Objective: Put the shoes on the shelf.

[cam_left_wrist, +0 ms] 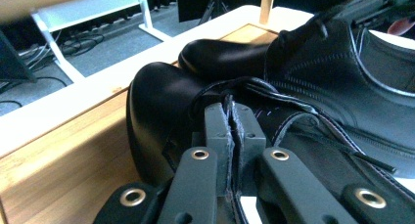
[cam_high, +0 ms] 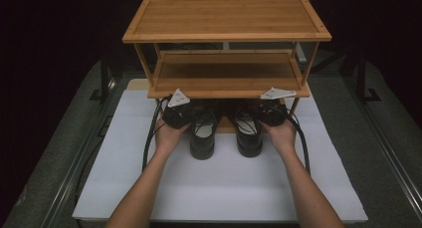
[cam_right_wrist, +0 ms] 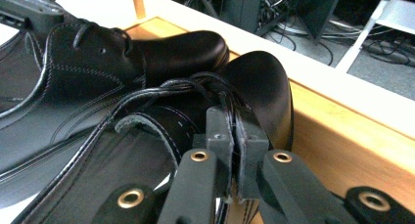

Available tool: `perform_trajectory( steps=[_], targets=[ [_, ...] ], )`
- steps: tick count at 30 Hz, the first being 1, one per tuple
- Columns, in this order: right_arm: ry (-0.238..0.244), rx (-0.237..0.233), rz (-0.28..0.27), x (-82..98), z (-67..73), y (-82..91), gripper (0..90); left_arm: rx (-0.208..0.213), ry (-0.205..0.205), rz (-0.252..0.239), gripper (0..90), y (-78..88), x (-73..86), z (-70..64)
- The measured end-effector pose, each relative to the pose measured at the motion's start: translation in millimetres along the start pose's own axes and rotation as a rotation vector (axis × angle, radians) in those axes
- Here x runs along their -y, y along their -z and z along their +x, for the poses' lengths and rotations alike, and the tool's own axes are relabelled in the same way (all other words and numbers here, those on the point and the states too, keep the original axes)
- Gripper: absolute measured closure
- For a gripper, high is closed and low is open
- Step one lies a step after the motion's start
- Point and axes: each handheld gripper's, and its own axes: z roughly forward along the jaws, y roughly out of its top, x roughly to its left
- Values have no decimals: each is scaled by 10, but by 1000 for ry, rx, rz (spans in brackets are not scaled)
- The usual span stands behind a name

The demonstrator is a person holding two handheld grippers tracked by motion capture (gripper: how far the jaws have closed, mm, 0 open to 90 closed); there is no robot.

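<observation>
Two black leather lace-up shoes stand side by side on the white table top, toes pointing under a bamboo rack (cam_high: pixel 226 36). My left gripper (cam_high: pixel 195 119) is shut on the edge of the left shoe (cam_high: pixel 202 138) by its laces. In the left gripper view the jaws (cam_left_wrist: pixel 231 114) pinch that thin leather edge, with the glossy toe (cam_left_wrist: pixel 161 101) just beyond. My right gripper (cam_high: pixel 255 119) is shut the same way on the right shoe (cam_high: pixel 249 137). The right gripper view has its jaws (cam_right_wrist: pixel 234 120) clamped on the leather edge, behind the rounded toe (cam_right_wrist: pixel 264 82).
The rack's lower shelf (cam_high: pixel 226 73) hangs just above both grippers, its front rail close over their grey plates. A low wooden base board (cam_left_wrist: pixel 58 150) lies under the toes. The white mat (cam_high: pixel 219 188) stretches toward the person. Dark floor, cables and stands surround the table.
</observation>
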Motion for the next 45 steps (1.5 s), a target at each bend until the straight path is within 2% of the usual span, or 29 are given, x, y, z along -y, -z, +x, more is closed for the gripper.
perform_trajectory(
  steps=[6,9,13,15,17,21,24,26,30,36,39,43,45],
  targets=[
    [-7,-10,-5,23,15,-2,867,13,-3,2,874,18,11,-26],
    [-5,-11,-4,28,32,0,866,1,-18,5,871,24,17,-50],
    [-14,-17,-14,63,37,5,855,5,1,-3,850,33,30,-33],
    [-23,-22,-17,69,27,16,810,10,5,-1,811,42,26,-34],
    [-30,-34,-28,62,20,46,759,18,17,-1,725,75,17,-34],
    [-39,-51,-55,32,35,219,633,46,32,-7,554,202,-7,-21],
    [-45,-74,-55,42,44,357,561,77,23,23,444,284,9,-38],
    [-40,-79,-53,78,47,435,521,82,10,22,415,349,46,-67],
    [-54,-102,-53,196,51,562,412,109,17,26,348,476,149,-96],
    [-57,-111,-18,410,101,656,304,95,8,41,237,578,344,-149],
    [-83,-115,-32,516,107,697,275,91,7,61,178,597,440,-162],
    [-83,-108,-17,634,123,733,258,93,9,60,149,631,526,-180],
    [-80,-103,-3,684,136,746,248,93,3,76,134,638,556,-203]
  ],
)
